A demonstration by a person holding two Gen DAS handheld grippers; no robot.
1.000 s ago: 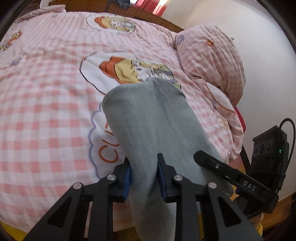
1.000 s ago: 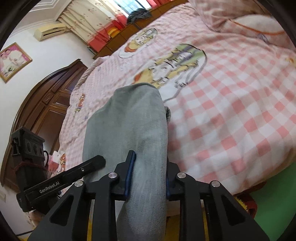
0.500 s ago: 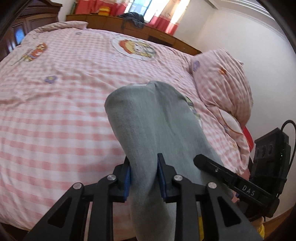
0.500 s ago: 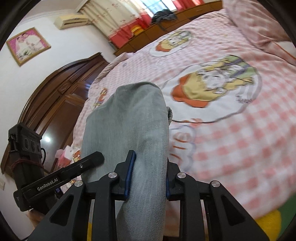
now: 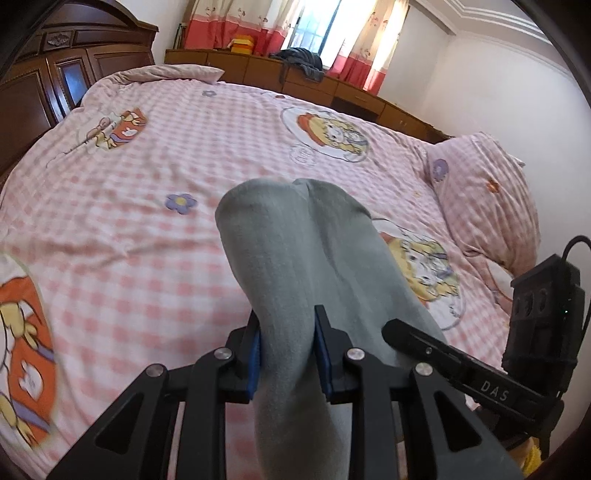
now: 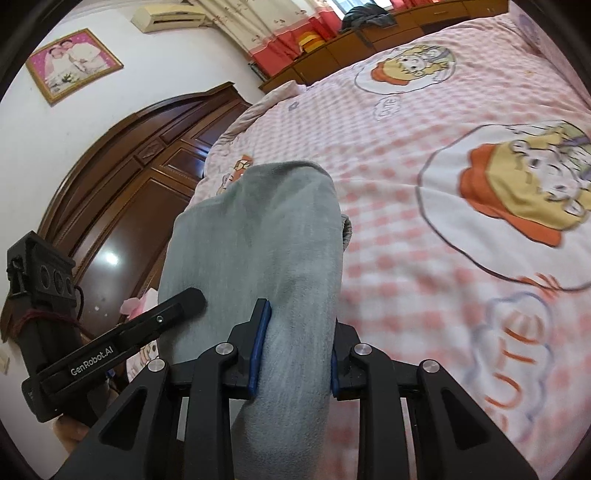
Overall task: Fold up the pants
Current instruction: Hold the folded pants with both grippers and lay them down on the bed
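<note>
Since a second ago: both our views have tilted up from the quilt toward the far side of the room; the clamped cloth sits between the fingers as it did
Left gripper [image 5: 287, 349]: we have it clamped on a fold of the grey pants [image 5: 295, 266]; the blue pads press the cloth from both sides
Right gripper [image 6: 297, 345]: we have it clamped likewise on the grey pants [image 6: 258, 236]; cloth bulges forward over the fingers and hangs below them
Pants: held up above the near edge of the bed [image 5: 129, 221], gathered in both grips; we cannot tell how much of the hanging part touches the quilt
Bed: covered by a pink checked quilt with cartoon prints; a matching pillow [image 5: 484, 192] lies at its right edge in the left wrist view
Room: dark wooden wardrobe [image 6: 140, 177] beyond the far left corner of the bed; red and cream curtains [image 5: 266, 22] over a low wooden cabinet along the far edge; a framed photo [image 6: 72, 62] and an air conditioner [image 6: 170, 14] on the white wall
</note>
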